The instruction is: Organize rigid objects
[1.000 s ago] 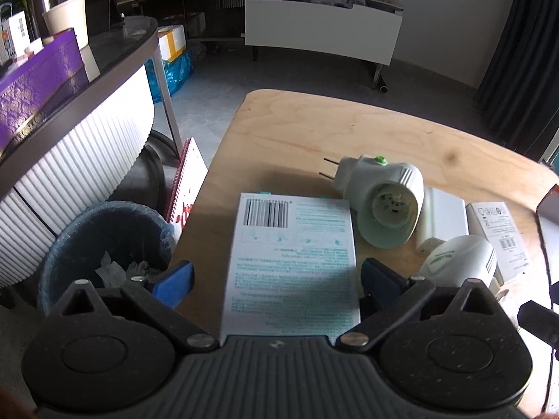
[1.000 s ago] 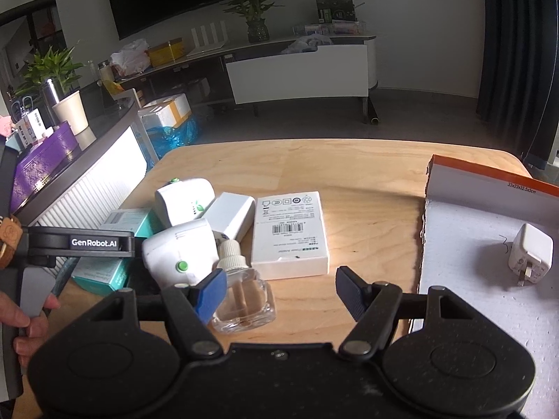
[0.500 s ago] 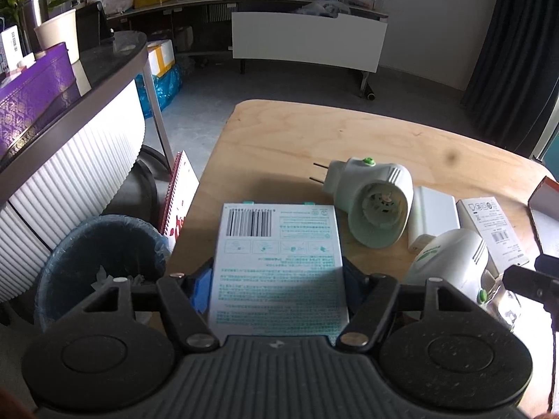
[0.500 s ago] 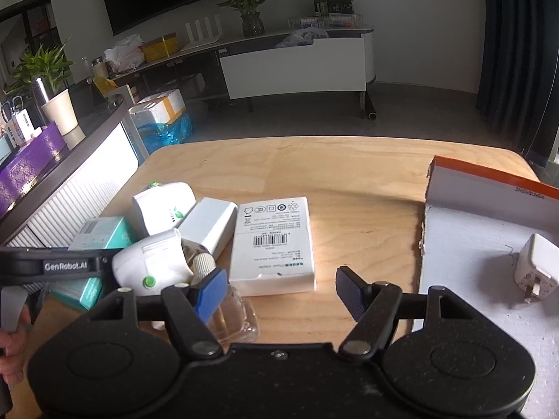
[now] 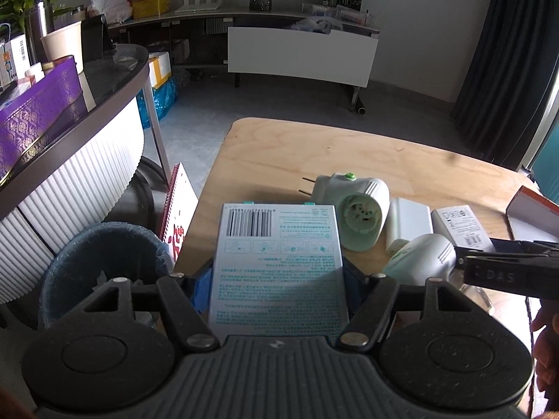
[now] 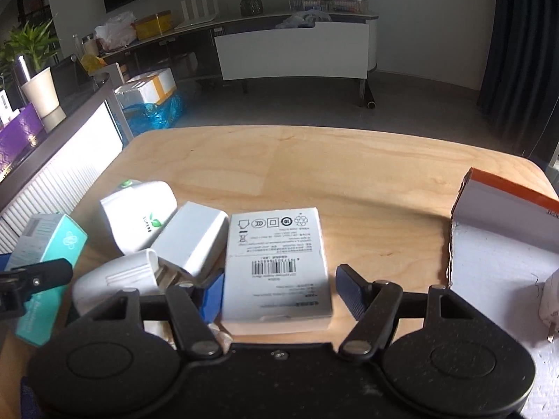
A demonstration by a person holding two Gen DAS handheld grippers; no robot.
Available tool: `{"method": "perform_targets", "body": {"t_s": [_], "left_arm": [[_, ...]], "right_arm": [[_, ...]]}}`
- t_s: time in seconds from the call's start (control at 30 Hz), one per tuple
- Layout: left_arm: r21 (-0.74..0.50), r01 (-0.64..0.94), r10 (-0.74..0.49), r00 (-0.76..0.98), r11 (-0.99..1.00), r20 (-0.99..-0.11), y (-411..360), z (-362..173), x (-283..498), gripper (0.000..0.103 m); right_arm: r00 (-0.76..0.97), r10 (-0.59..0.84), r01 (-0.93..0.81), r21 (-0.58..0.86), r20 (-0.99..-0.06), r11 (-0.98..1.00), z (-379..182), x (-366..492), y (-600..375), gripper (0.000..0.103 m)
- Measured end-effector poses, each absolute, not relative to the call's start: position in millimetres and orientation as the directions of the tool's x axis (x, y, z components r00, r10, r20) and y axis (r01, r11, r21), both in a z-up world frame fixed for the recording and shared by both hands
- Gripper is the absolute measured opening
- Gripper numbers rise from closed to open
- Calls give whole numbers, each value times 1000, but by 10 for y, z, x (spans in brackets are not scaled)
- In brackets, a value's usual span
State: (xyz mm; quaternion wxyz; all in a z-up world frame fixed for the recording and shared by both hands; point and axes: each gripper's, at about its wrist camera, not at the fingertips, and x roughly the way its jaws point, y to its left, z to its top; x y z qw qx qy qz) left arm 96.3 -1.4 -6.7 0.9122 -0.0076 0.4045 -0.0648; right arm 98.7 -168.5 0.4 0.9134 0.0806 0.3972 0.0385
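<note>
Left gripper point(image 5: 277, 276) clamps 1 teal box point(image 5: 279, 265) between both pads, at the table's point(image 5: 349, 146) near edge. Right gripper point(image 6: 279, 288) is closing around 1 white box point(image 6: 276, 265); its left pad is at the box's side, the right pad stands clear. Beside them lie 2 plug-in heaters point(image 6: 139, 216), 1 white adapter point(image 6: 192, 241), and 1 charger point(image 6: 550, 296) in the orange-rimmed tray point(image 6: 506, 202).
</note>
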Motion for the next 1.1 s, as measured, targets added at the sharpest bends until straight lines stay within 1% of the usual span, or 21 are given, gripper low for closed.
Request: {"method": "perform_targets", "body": {"t_s": [0.03, 0.13, 0.4, 0.63, 1.1], "left_arm": [[-68, 111, -125, 665, 991, -736, -20, -58, 955, 71], [-73, 116, -132, 671, 991, -730, -28, -13, 919, 71], [-82, 128, -148, 691, 988, -708, -39, 144, 770, 71], [-83, 138, -156, 699, 987, -697, -64, 269, 563, 71], [-80, 202, -202, 711, 976, -674, -247, 439, 265, 71]], "right_arm": [[686, 132, -11, 171, -716, 985, 8, 984, -1677, 72], [694, 135, -3, 185, -708, 983, 49, 945, -1695, 71], [745, 157, -38, 194, -649, 980, 473, 585, -1655, 71], [752, 172, -52, 203, -637, 978, 661, 222, -1536, 71], [778, 133, -5, 205, -614, 979, 842, -292, -1648, 71]]}}
